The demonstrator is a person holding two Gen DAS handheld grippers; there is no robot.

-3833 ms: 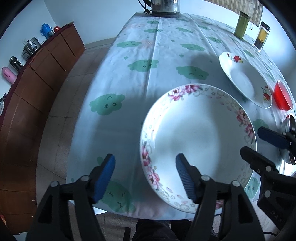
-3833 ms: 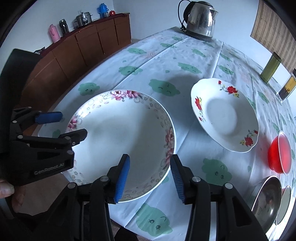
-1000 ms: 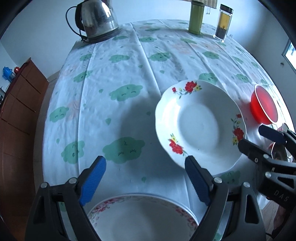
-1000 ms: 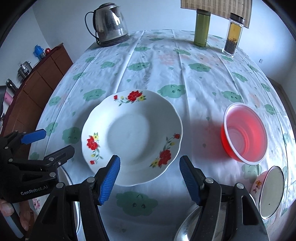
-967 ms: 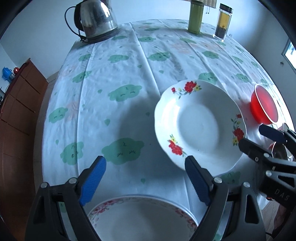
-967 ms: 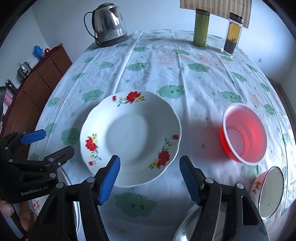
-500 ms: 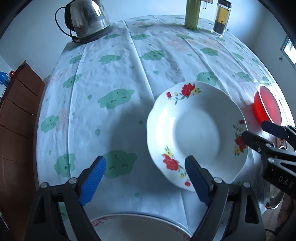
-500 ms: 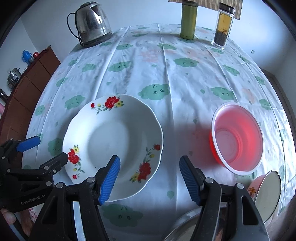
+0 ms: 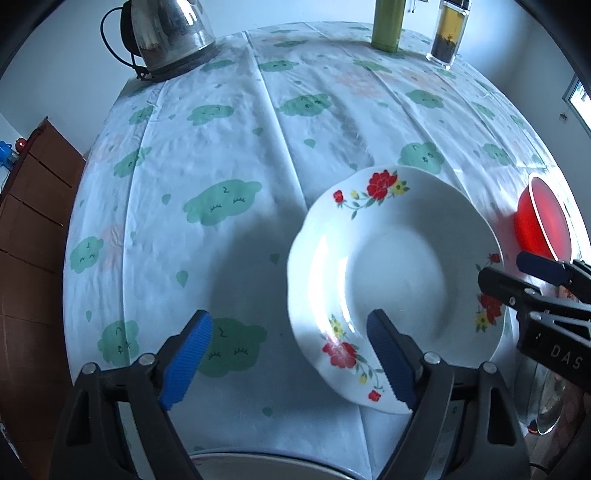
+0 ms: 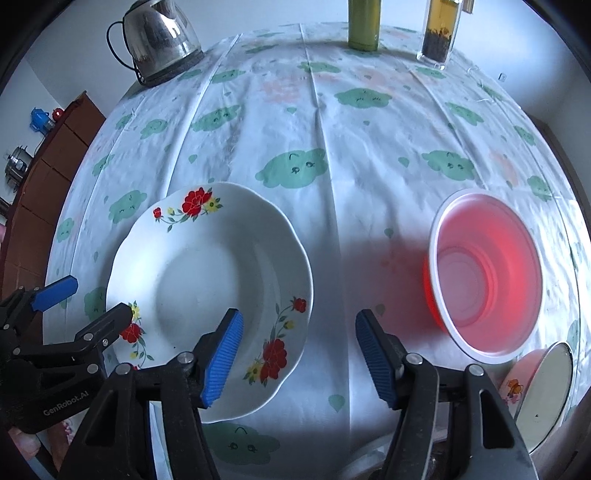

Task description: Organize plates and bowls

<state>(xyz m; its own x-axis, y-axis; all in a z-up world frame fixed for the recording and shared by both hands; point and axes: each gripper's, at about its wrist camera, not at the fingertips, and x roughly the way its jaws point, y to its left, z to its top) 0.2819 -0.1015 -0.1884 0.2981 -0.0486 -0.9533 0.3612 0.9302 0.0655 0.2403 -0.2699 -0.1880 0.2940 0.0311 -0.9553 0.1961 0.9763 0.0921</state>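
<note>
A white plate with red flowers (image 9: 399, 273) lies on the tablecloth; it also shows in the right wrist view (image 10: 207, 288). My left gripper (image 9: 291, 362) is open, its right finger over the plate's near left rim and its left finger over the cloth. My right gripper (image 10: 297, 360) is open, its left finger over the plate's near right rim. A red plastic bowl (image 10: 487, 273) stands to the right; it also shows in the left wrist view (image 9: 543, 225). The rim of a larger plate (image 9: 258, 465) shows at the bottom edge.
A steel kettle (image 9: 166, 33) stands at the far left of the table. A green canister (image 9: 386, 24) and a glass tea jar (image 9: 448, 31) stand at the far edge. A small floral bowl (image 10: 543, 384) and a steel bowl (image 9: 546, 398) sit near right. A wooden sideboard (image 10: 44, 155) is left.
Both grippers moved forward from the large pink-flowered plate to the red-flowered plate. It now lies between them, with the inner finger of each over its near rim. Both stay open.
</note>
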